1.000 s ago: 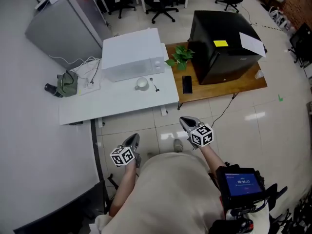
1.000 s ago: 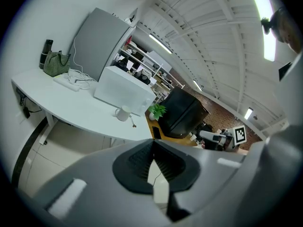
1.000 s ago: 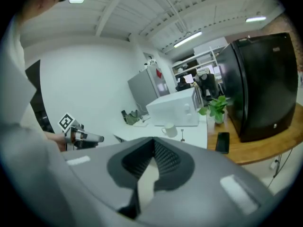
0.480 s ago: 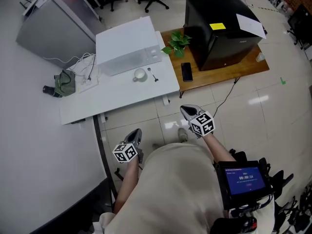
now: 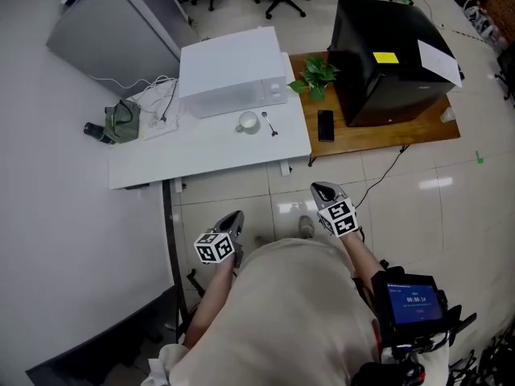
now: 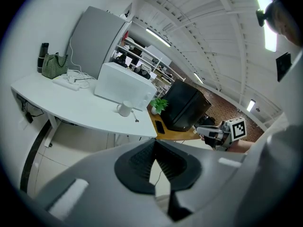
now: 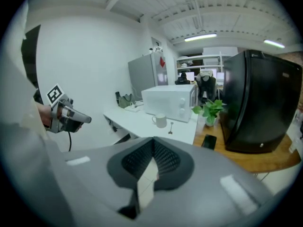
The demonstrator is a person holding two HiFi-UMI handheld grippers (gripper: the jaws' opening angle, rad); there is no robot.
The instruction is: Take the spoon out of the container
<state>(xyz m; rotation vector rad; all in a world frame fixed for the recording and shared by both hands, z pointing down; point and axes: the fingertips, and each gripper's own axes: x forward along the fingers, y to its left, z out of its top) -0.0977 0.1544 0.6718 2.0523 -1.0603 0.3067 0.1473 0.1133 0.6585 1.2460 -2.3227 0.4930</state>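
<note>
On the white table (image 5: 201, 155), the spoon (image 5: 269, 123) is laid flat on the bare surface, just to the right of the white cup (image 5: 248, 121) and outside it; whether the two touch cannot be told. The cup is stood upright, directly in front of the white microwave (image 5: 233, 71). Toward the left end of the table, a green bag (image 5: 121, 121) is placed beside a bundle of white cables (image 5: 157, 107), and a dark bottle (image 5: 98, 132) is stood at the bag's outer side. A wooden table (image 5: 386, 139) is set against the right end of the white table. On it are carried a potted plant (image 5: 316, 77), a black phone (image 5: 325, 125) and a large black cabinet (image 5: 394, 51). A yellow note (image 5: 385, 57) and a white sheet (image 5: 440, 59) are seen on the cabinet's top. A grey refrigerator (image 5: 113, 30) is positioned behind the white table.

The left gripper (image 5: 235, 218) and the right gripper (image 5: 323, 191) are held over the tiled floor (image 5: 418, 191), well apart from the table and just in front of the person's torso. On both grippers the jaws are brought together, with nothing between them.
</note>
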